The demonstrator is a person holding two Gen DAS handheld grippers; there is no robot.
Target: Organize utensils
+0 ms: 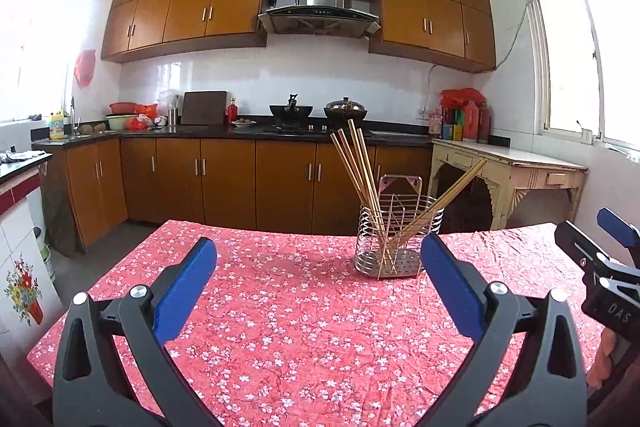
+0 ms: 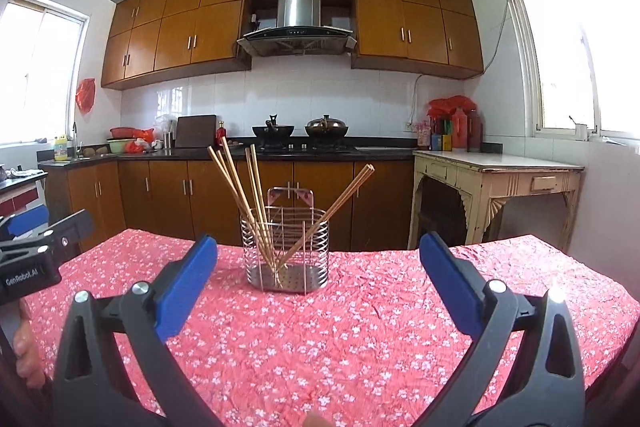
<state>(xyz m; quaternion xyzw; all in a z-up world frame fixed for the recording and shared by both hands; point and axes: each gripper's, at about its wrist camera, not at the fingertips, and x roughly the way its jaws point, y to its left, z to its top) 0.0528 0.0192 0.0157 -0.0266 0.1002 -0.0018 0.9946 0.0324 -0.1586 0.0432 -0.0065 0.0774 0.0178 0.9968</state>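
Note:
A wire metal utensil holder (image 1: 394, 239) stands upright on the table with the red flowered cloth (image 1: 288, 307). Several wooden chopsticks (image 1: 360, 171) stand in it, most leaning left and a pair leaning right. My left gripper (image 1: 318, 255) is open and empty, well short of the holder. In the right wrist view the holder (image 2: 286, 251) with its chopsticks (image 2: 244, 195) stands ahead between the fingers. My right gripper (image 2: 318, 255) is open and empty, also short of it. Each gripper shows at the edge of the other's view.
Beyond the table is a kitchen counter (image 1: 256, 131) with brown cabinets, a stove with two pots (image 1: 316, 109) and a range hood. A cream side table (image 1: 516, 163) stands at the right wall under a window. The table's far edge lies just behind the holder.

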